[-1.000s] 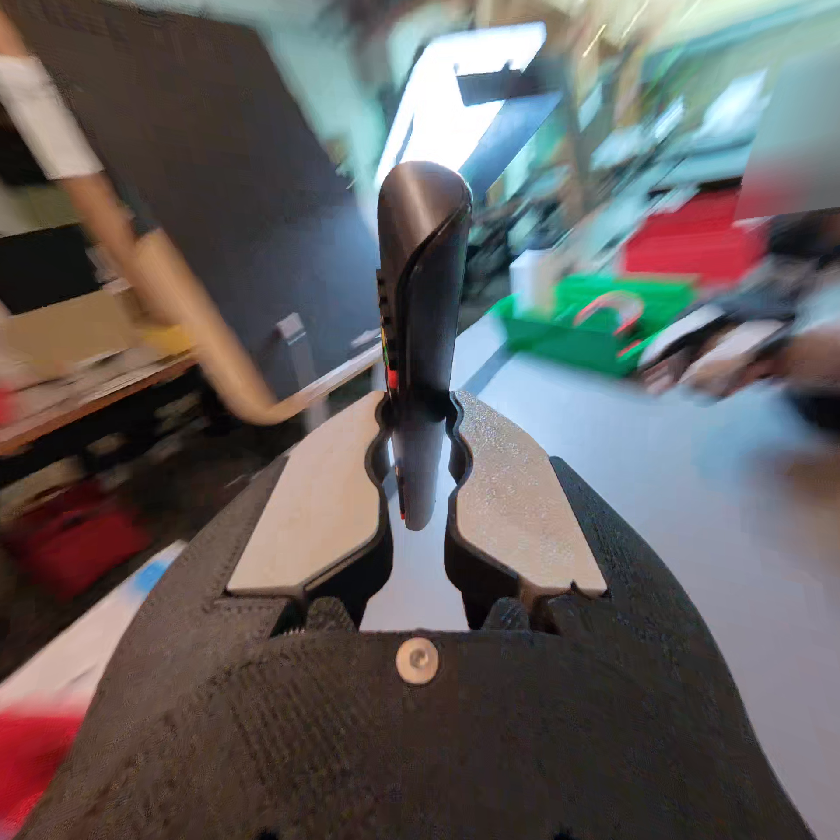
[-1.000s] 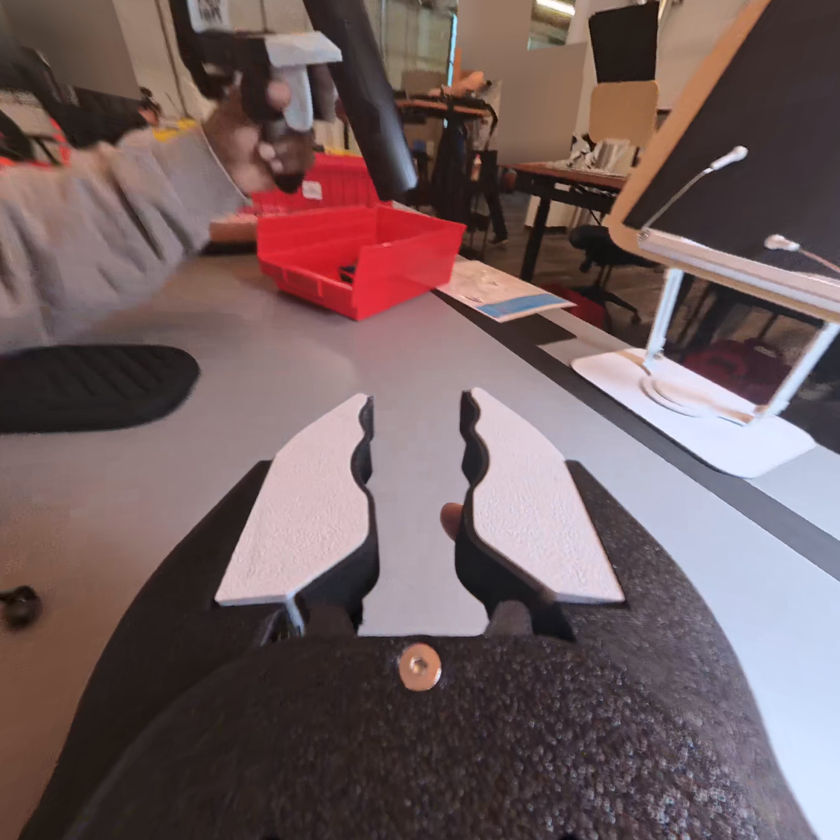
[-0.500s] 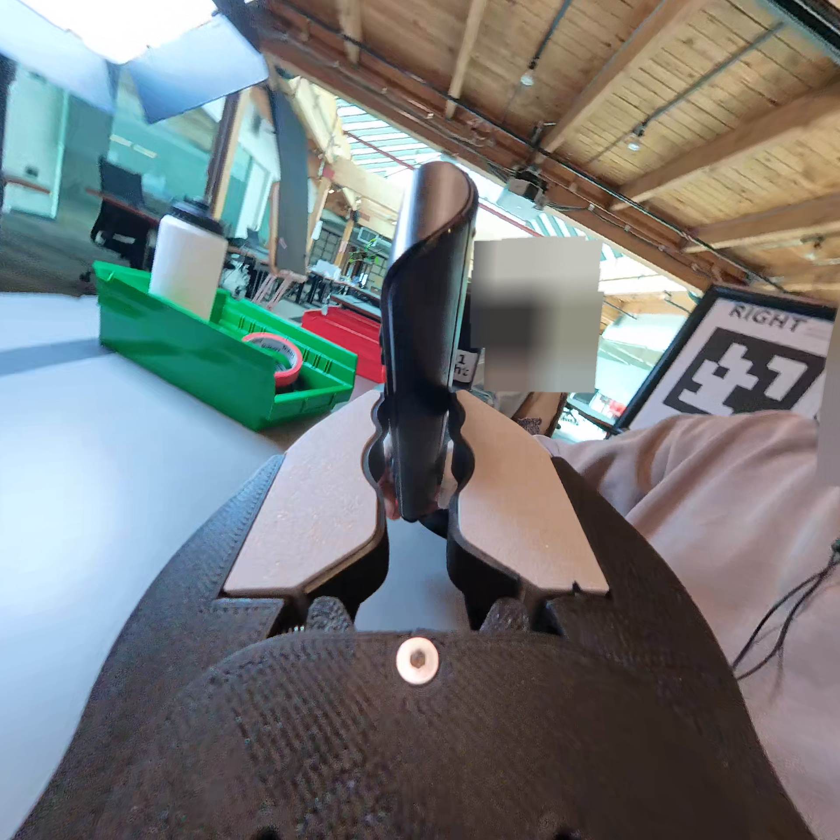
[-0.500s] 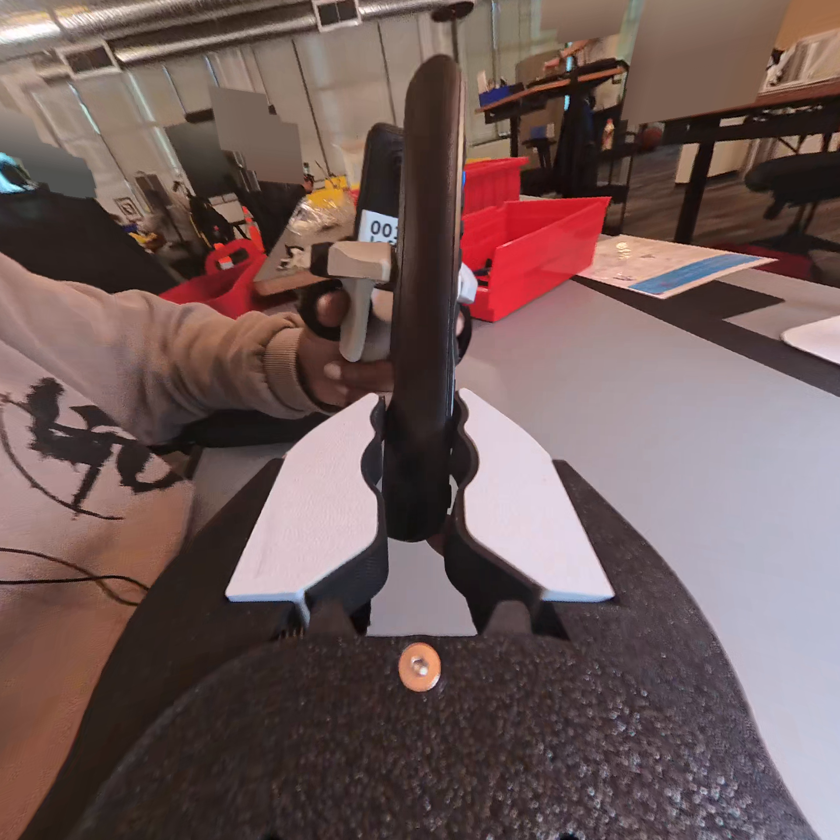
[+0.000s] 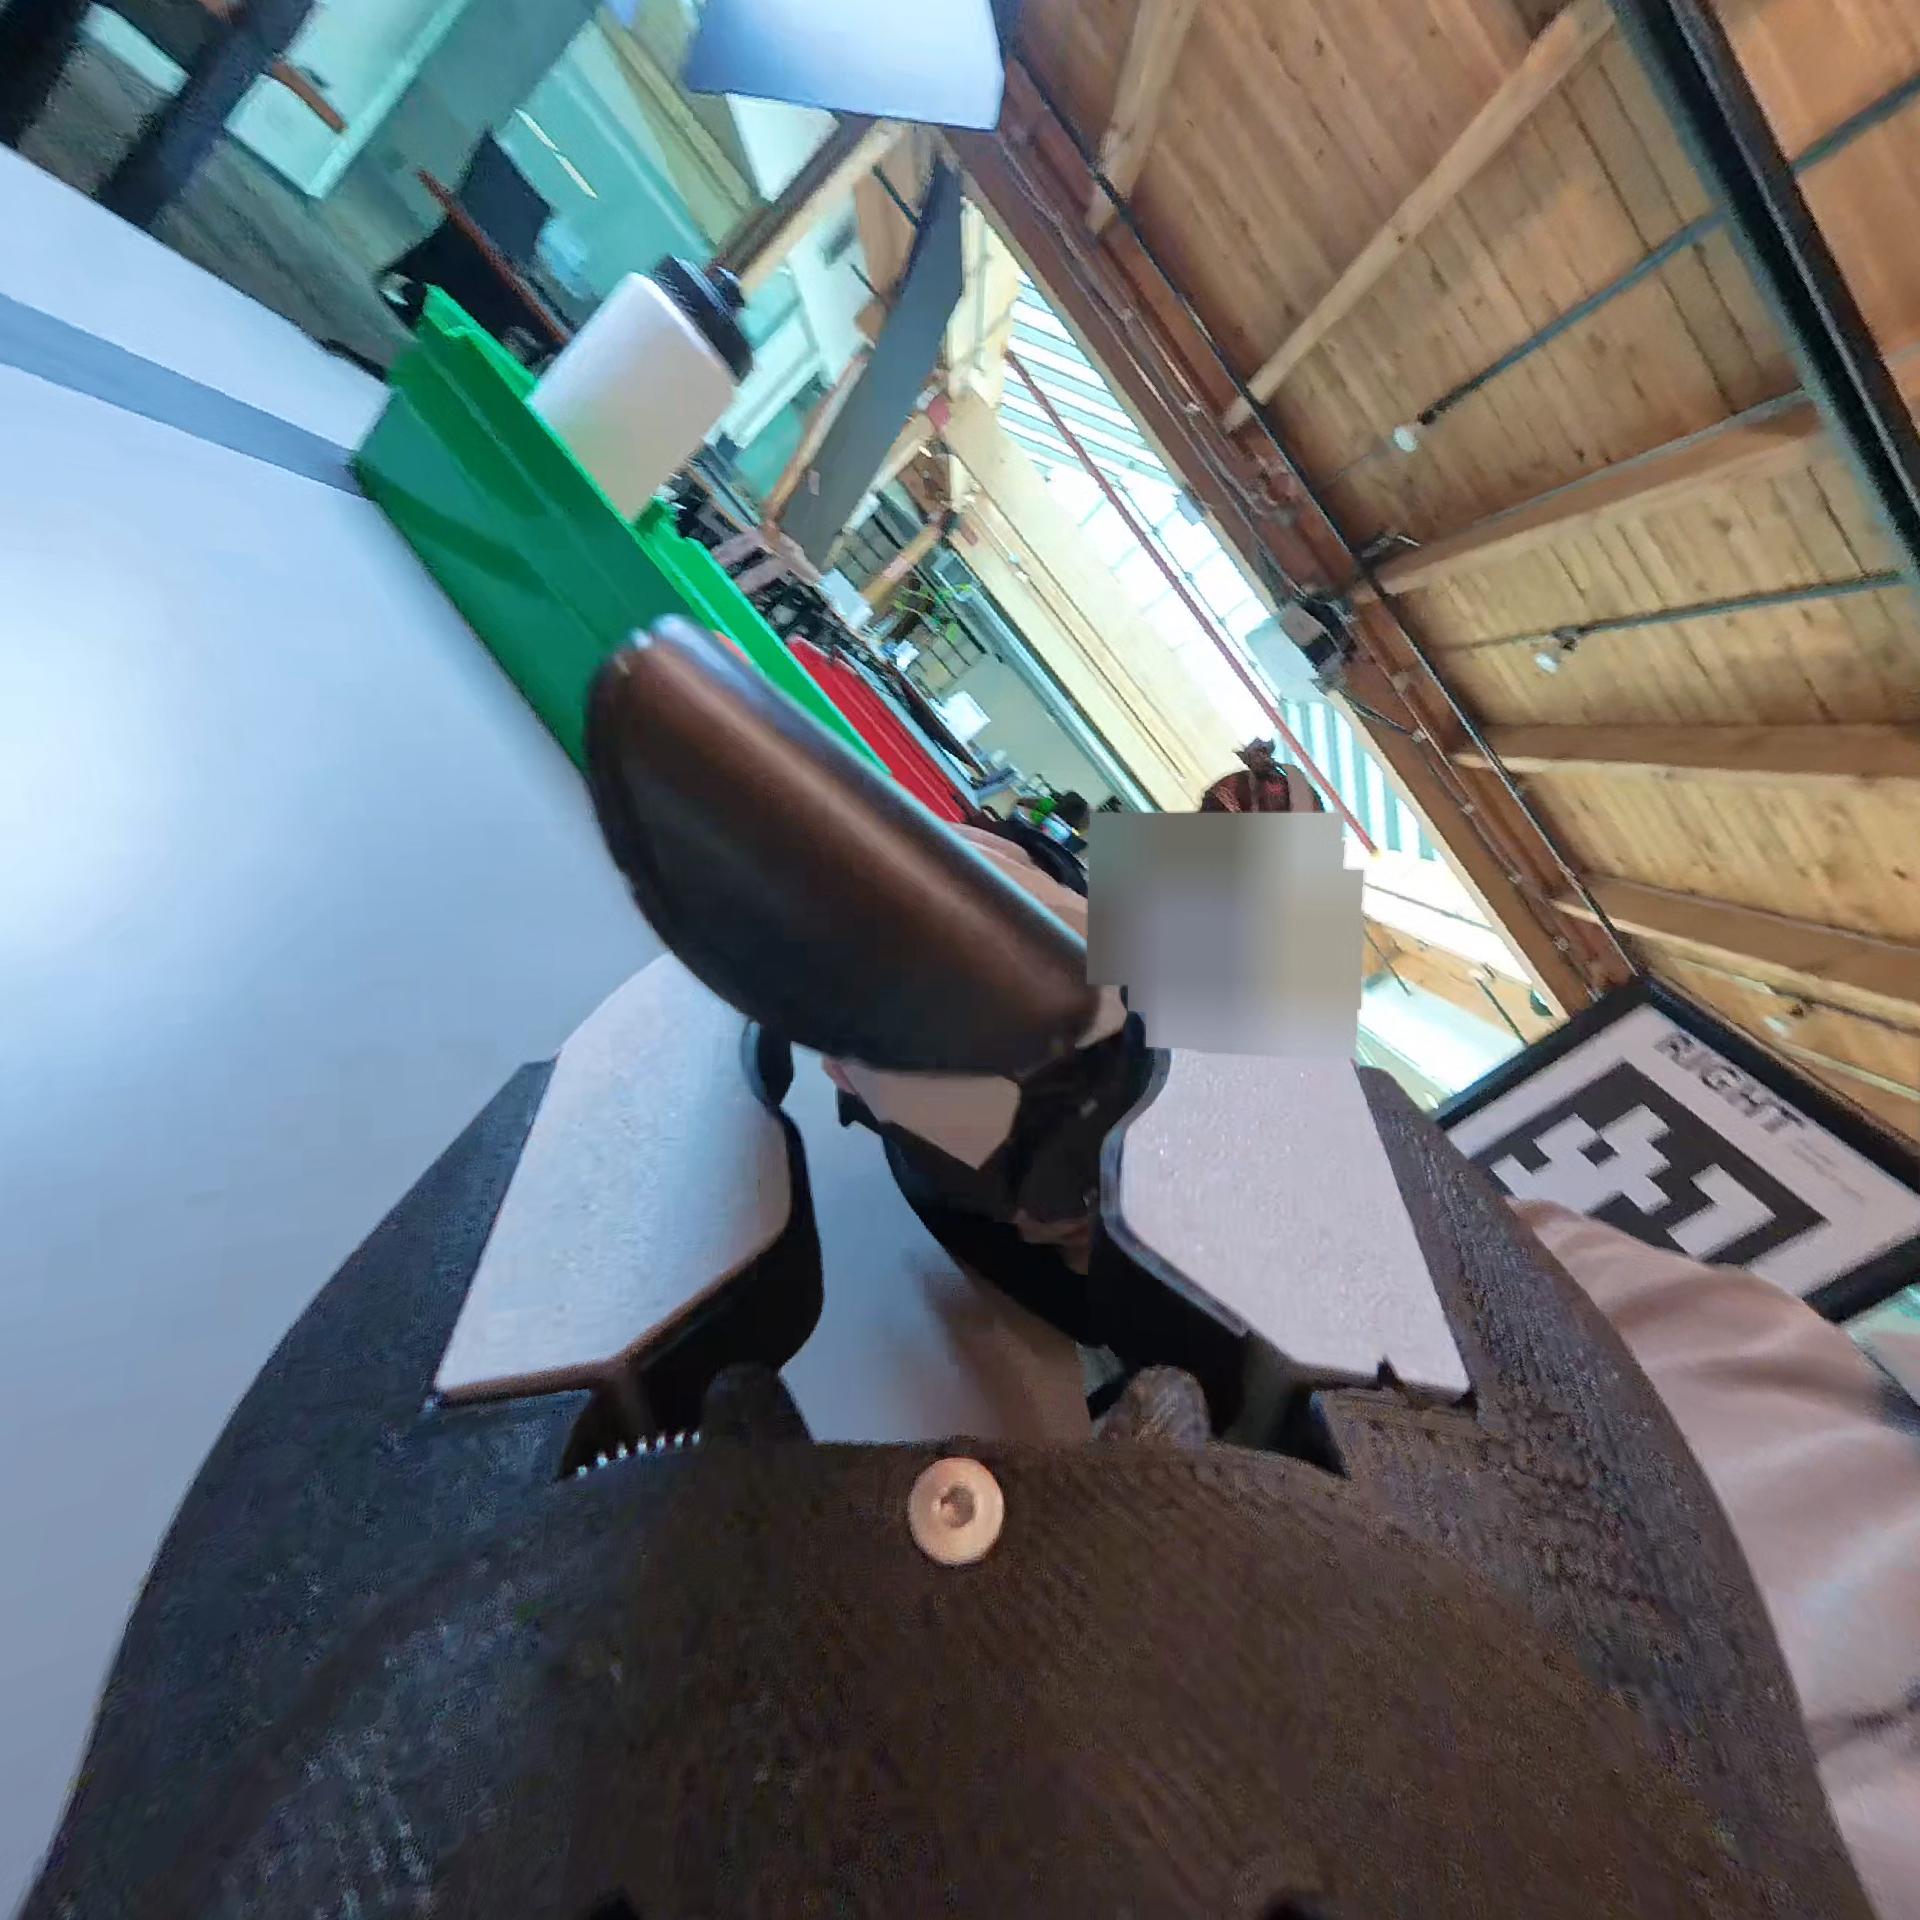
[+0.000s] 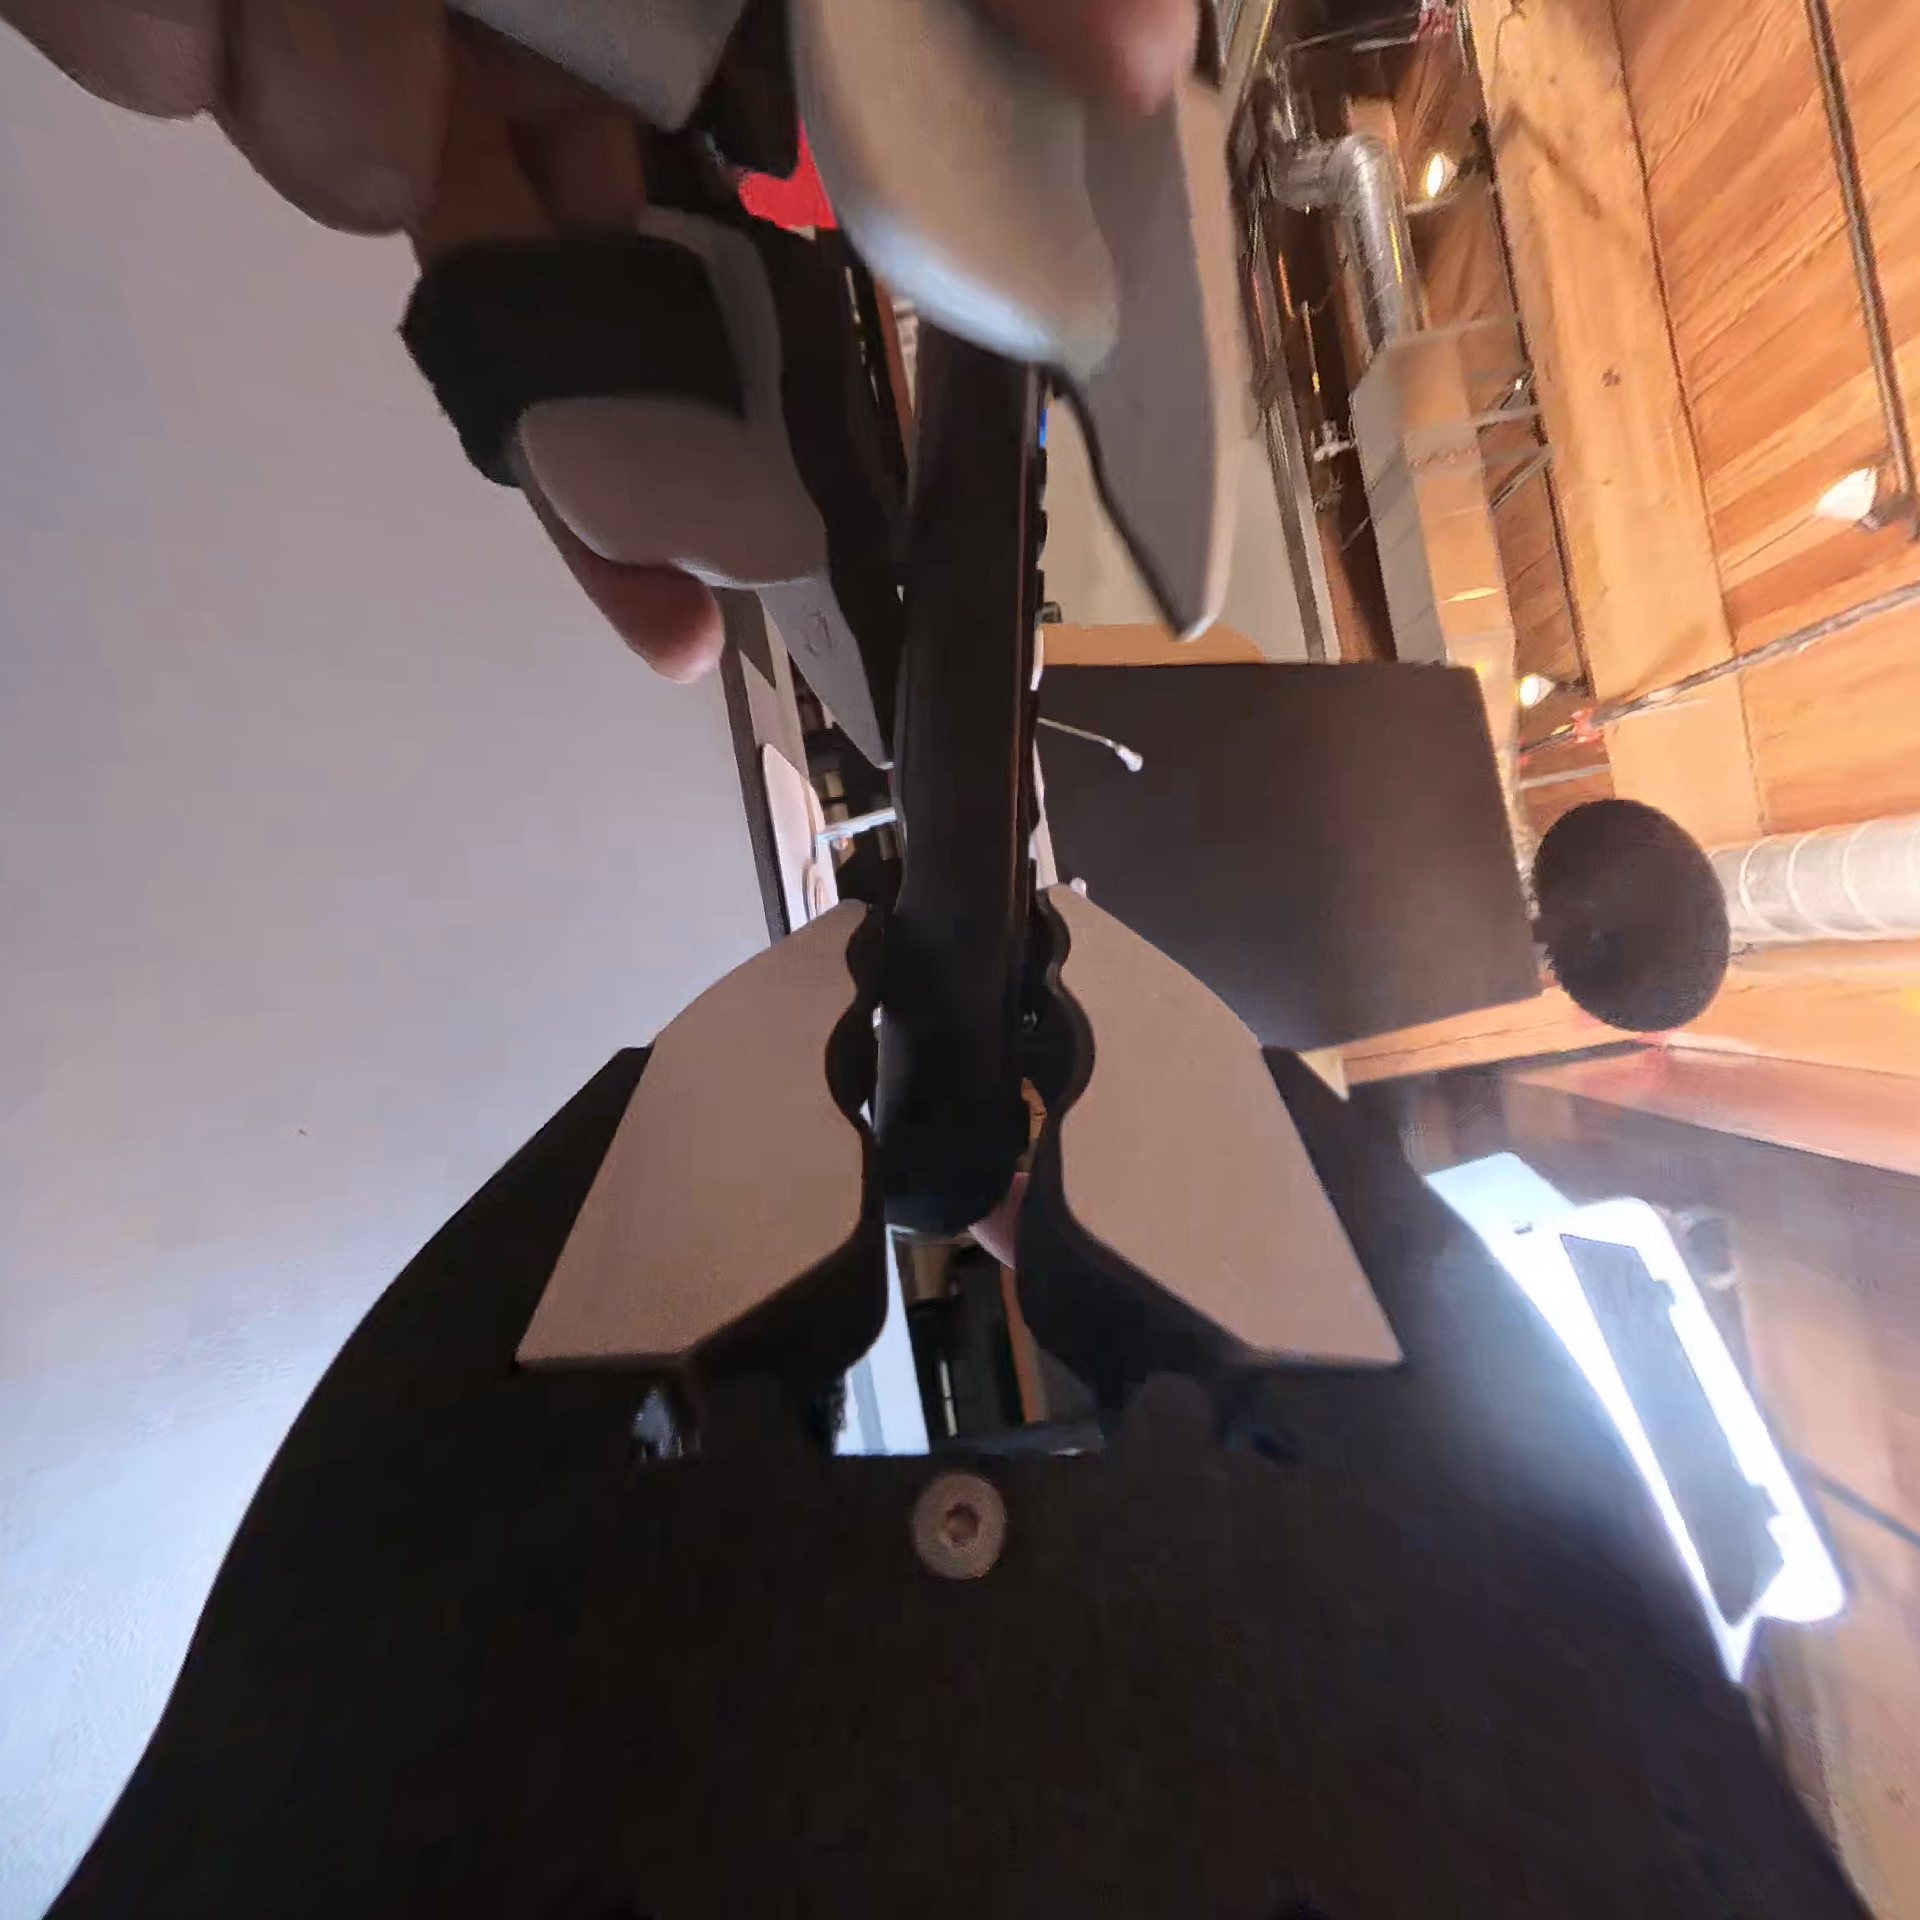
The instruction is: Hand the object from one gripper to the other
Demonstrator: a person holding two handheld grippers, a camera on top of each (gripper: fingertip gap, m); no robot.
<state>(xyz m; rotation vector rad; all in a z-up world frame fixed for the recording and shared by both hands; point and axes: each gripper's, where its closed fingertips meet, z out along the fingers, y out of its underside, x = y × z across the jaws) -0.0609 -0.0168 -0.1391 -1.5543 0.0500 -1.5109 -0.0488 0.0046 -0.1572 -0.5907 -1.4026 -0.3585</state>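
Right hand-held gripper [image 6: 961, 1023]: fingers clamped on lower end of the black remote [image 6: 961, 831], which runs toward 12 o'clock in right wrist view. Left hand-held gripper [image 5: 940, 1081]: fingers spread wide, w/ no grip on anything. Remote [image 5: 821, 883] lies across its tips in left wrist view, rounded end at 10 o'clock, other end running toward 4 o'clock; contact w/ the tips not discernible. Green bin [image 5: 520, 540] w/ white bottle [image 5: 634, 384] sits on grey surface [image 5: 208, 831] at 11 o'clock.
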